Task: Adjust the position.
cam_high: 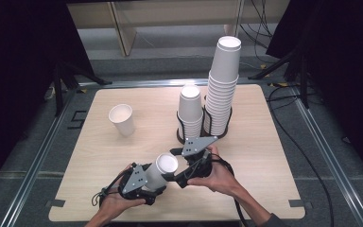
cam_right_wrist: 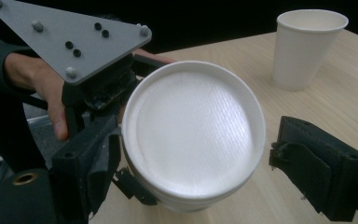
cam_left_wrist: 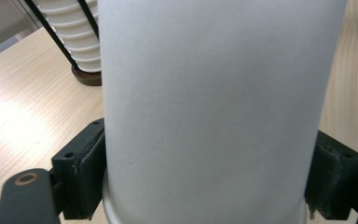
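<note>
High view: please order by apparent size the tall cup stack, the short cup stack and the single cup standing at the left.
1. Tall cup stack, clearly the largest.
2. Short cup stack.
3. Single cup, the smallest.

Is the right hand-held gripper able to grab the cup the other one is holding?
Probably yes. The cup sits between the right hand-held gripper's open jaws, its closed bottom end facing that camera. The left hand-held gripper clamps it farther along, so the near end looks free.
</note>
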Tool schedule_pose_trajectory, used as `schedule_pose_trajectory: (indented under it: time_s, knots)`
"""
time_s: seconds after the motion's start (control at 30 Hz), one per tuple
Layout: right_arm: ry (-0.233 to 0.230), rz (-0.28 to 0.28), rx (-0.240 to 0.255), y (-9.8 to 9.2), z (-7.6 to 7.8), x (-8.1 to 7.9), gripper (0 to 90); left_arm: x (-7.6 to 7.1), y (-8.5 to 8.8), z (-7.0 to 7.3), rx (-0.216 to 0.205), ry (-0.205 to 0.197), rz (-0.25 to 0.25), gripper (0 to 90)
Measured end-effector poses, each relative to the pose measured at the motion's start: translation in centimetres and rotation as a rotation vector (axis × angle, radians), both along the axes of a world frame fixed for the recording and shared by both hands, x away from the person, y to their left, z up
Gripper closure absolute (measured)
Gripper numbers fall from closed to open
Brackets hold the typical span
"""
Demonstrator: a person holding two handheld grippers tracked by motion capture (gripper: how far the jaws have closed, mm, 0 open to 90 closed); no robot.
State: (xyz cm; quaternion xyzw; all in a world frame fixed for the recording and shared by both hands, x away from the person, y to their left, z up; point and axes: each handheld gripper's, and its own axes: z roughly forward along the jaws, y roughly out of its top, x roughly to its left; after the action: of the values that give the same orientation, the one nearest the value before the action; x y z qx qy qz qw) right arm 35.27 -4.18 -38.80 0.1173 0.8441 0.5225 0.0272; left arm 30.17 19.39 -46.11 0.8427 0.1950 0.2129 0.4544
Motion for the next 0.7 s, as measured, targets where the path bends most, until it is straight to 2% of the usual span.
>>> schedule_pose_trajectory:
  time_s: [0.1, 0.17, 0.23, 0.27, 0.33, 0.37, 0.4, 0.43, 0.5, 0.57, 0.6, 0.63, 0.7]
  knots:
    - [-0.005, 0.007, -0.028, 0.0, 0.1, 0.0, 15.4, 0.0, -0.1, 0.0, 0.010, 0.007, -0.013, 15.4]
    - [0.002, 0.011, -0.042, 0.1, 0.1, -0.1, 15.5, -0.1, -0.2, 0.1, 0.058, 0.015, -0.027, 15.4]
    - [0.012, 0.029, -0.061, 0.2, 0.1, -0.2, 15.8, -0.2, -0.3, 0.1, 0.058, 0.013, -0.023, 15.4]
    - [0.009, 0.028, -0.073, 0.3, 0.1, -0.2, 15.8, -0.2, -0.4, 0.2, 0.081, 0.020, -0.038, 15.5]
    - [0.012, 0.031, -0.078, 0.3, 0.1, -0.2, 15.8, -0.3, -0.5, 0.2, 0.072, 0.018, -0.040, 15.5]
    - [0.015, 0.036, -0.081, 0.4, 0.0, -0.3, 15.8, -0.3, -0.5, 0.3, 0.098, 0.015, -0.047, 15.5]
    - [0.019, 0.044, -0.096, 0.5, 0.0, -0.3, 15.8, -0.3, -0.6, 0.3, 0.091, 0.012, -0.051, 15.5]
    - [0.020, 0.049, -0.104, 0.6, -0.1, -0.3, 15.8, -0.4, -0.6, 0.5, 0.122, 0.003, -0.063, 15.4]
    - [0.022, 0.055, -0.113, 0.6, -0.1, -0.3, 15.8, -0.5, -0.7, 0.5, 0.116, 0.002, -0.056, 15.4]
    - [0.024, 0.067, -0.133, 0.8, -0.2, -0.4, 16.3, -0.4, -0.6, 0.6, 0.168, -0.009, -0.072, 15.3]
    - [0.023, 0.066, -0.139, 0.9, -0.2, -0.4, 16.5, -0.4, -0.6, 0.6, 0.168, -0.009, -0.072, 15.3]
    - [0.022, 0.067, -0.143, 0.9, -0.3, -0.4, 16.6, -0.5, -0.6, 0.7, 0.192, -0.010, -0.075, 15.3]
    - [0.027, 0.072, -0.153, 1.0, -0.3, -0.4, 16.8, -0.5, -0.7, 0.6, 0.178, -0.012, -0.079, 15.3]
